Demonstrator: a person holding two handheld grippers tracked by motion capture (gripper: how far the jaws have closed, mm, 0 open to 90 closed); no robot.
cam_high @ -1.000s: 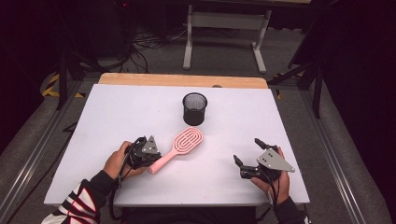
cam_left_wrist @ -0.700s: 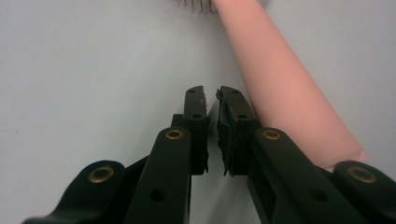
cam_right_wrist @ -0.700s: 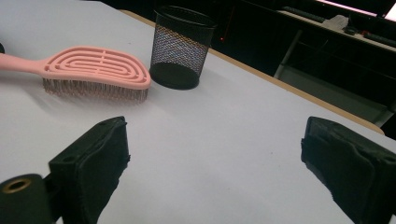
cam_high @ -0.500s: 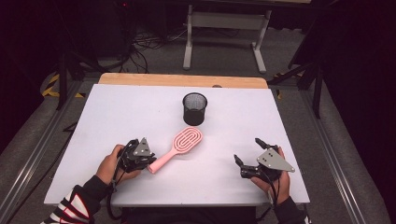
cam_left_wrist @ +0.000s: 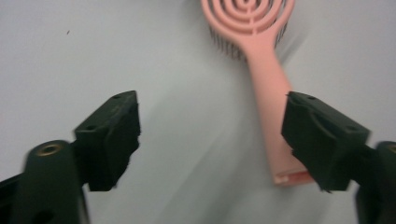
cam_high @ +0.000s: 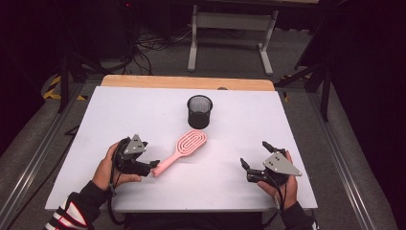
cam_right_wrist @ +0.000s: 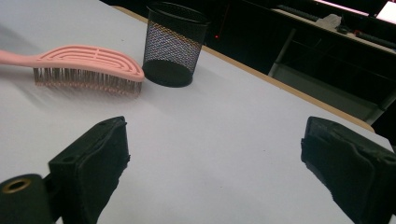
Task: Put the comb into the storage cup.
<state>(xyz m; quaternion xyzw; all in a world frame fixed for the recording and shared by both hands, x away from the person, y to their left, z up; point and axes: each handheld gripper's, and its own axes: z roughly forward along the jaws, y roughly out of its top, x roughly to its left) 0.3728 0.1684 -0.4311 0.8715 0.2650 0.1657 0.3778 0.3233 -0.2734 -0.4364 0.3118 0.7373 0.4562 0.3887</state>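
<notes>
Hairbrush (cam_high: 184, 148) lies bristles down on the white table (cam_high: 297, 124), its head toward the mesh cup (cam_high: 199, 111), its handle running away from the cup toward my side. I read that layout as deliberate: the handle end is the easy part to grip, and the cup stands just beyond the head, likely the place for it.

My left gripper (cam_high: 152, 166) sits low at the handle's end, jaws spread wide. In the left gripper view (cam_left_wrist: 212, 140) the handle (cam_left_wrist: 275, 121) is off-centre in the gap, close against the right-hand jaw, with a wide stretch of bare table between it and the other jaw. Nothing pinched yet. I judge it needs a small sideways shift before closing.

My right gripper (cam_high: 253, 163) rests well apart from the brush, jaws spread too, holding nothing. From the right gripper view (cam_right_wrist: 215, 168) the brush and cup (cam_right_wrist: 173, 44) lie far ahead.
</notes>
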